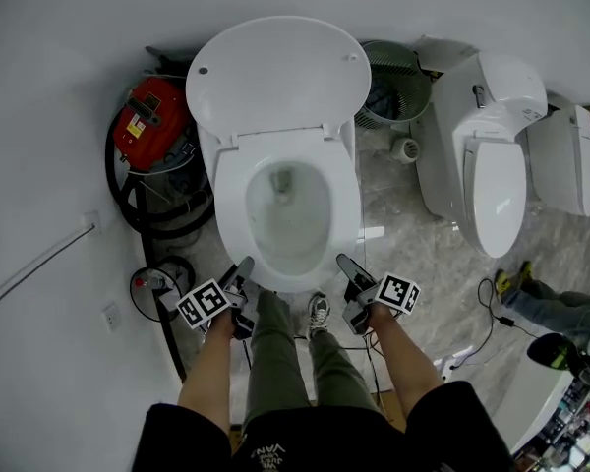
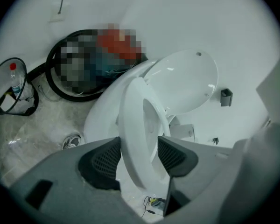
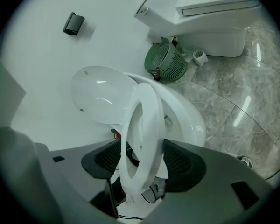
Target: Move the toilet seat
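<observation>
The white toilet seat [image 1: 346,214] lies over the bowl, and its lid [image 1: 275,72] stands raised against the wall. My left gripper [image 1: 244,266] is at the seat's front left and my right gripper [image 1: 347,263] at its front right. In the left gripper view the seat's rim [image 2: 135,125] runs between the jaws of the left gripper [image 2: 139,155], and both pads touch it. In the right gripper view the right gripper [image 3: 142,160] holds the rim [image 3: 149,111] the same way. There the seat looks tilted slightly off the bowl [image 3: 191,120].
A red vacuum cleaner [image 1: 152,126] with a black hose sits left of the toilet by the wall. A green basket [image 1: 388,82] and a second toilet [image 1: 492,155] stand to the right. Cables [image 1: 482,313] trail on the marble floor. My own legs and shoe [image 1: 319,311] are below the bowl.
</observation>
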`<state>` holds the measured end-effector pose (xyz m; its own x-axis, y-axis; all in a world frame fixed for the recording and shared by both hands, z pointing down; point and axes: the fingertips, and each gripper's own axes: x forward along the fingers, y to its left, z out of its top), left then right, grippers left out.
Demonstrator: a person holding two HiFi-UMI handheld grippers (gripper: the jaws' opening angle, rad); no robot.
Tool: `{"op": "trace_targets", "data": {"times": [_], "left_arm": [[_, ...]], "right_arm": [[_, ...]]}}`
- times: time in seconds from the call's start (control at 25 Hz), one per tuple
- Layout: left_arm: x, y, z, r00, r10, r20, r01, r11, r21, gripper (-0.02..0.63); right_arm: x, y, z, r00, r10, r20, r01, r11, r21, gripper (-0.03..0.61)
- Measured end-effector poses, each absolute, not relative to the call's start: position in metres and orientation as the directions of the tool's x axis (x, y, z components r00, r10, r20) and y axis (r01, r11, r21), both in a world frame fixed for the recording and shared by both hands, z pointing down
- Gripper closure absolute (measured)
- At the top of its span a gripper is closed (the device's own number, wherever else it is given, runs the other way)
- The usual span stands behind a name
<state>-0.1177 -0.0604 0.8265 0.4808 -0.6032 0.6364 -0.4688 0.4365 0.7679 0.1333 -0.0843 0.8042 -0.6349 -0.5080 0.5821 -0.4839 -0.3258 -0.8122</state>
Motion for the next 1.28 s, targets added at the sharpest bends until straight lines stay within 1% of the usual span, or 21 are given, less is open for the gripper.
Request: {"op": "trace_targets", "data": {"times": [0.16, 0.32, 0.44, 0.52, 0.68, 0.8, 1.04, 1.28], "left_arm": [[-0.121, -0.068, 0.794, 0.470, -0.670, 0.574, -0.438, 0.388, 0.811, 0.370], [-0.122, -0.079, 0.761, 0.459, -0.718, 0.524, -0.419, 0.345, 0.840, 0.367], [-0.123, -0.087, 0.740, 0.456, -0.736, 0.500, -0.415, 0.321, 0.851, 0.354], [-0.124, -0.092, 0.730, 0.459, -0.738, 0.494, -0.419, 0.311, 0.853, 0.354], [-0.125, -0.101, 0.717, 0.473, -0.726, 0.499, -0.425, 0.308, 0.851, 0.357], [-0.127, -0.109, 0.704, 0.482, -0.724, 0.493, -0.428, 0.297, 0.854, 0.357], [-0.132, -0.128, 0.681, 0.487, -0.731, 0.479, -0.438, 0.270, 0.857, 0.357], [-0.136, -0.149, 0.660, 0.514, -0.723, 0.462, -0.465, 0.218, 0.858, 0.357]], "right_arm": [[0.135, -0.090, 0.771, -0.646, -0.558, 0.521, -0.444, -0.281, -0.851, 0.299], [0.145, -0.096, 0.744, -0.625, -0.581, 0.521, -0.469, -0.253, -0.846, 0.299], [0.143, -0.105, 0.723, -0.629, -0.608, 0.483, -0.455, -0.215, -0.864, 0.299], [0.142, -0.112, 0.713, -0.627, -0.621, 0.471, -0.459, -0.194, -0.867, 0.299], [0.139, -0.119, 0.697, -0.604, -0.630, 0.488, -0.483, -0.198, -0.853, 0.299], [0.134, -0.131, 0.680, -0.612, -0.658, 0.439, -0.448, -0.170, -0.878, 0.301], [0.131, -0.149, 0.661, -0.594, -0.661, 0.459, -0.479, -0.168, -0.862, 0.301], [0.118, -0.179, 0.631, -0.617, -0.700, 0.360, -0.422, -0.092, -0.902, 0.311]]}}
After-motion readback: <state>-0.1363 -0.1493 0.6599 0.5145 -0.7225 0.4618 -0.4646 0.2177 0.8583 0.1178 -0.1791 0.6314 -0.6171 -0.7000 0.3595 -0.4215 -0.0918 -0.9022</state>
